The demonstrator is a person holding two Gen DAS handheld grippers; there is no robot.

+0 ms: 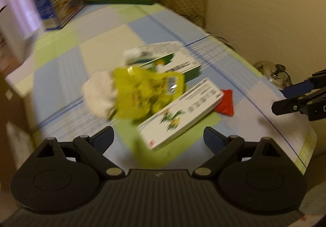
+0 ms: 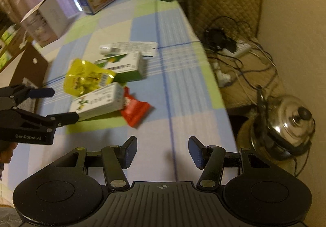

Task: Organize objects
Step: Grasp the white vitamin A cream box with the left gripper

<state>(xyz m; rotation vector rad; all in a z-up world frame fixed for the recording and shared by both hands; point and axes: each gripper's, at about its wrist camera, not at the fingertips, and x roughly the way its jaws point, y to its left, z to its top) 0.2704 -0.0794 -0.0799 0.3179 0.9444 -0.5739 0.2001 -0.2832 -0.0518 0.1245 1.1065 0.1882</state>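
Boxes (image 1: 179,112) and packets (image 1: 146,92) lie heaped on tablecloth (image 1: 61,68).

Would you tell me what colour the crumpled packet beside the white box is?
Red packet, clearest in the right wrist view.

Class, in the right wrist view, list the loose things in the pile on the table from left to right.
Yellow packet → white box with green plant print → red wrapper. The green-and-white box behind overlaps them, so it is left out.
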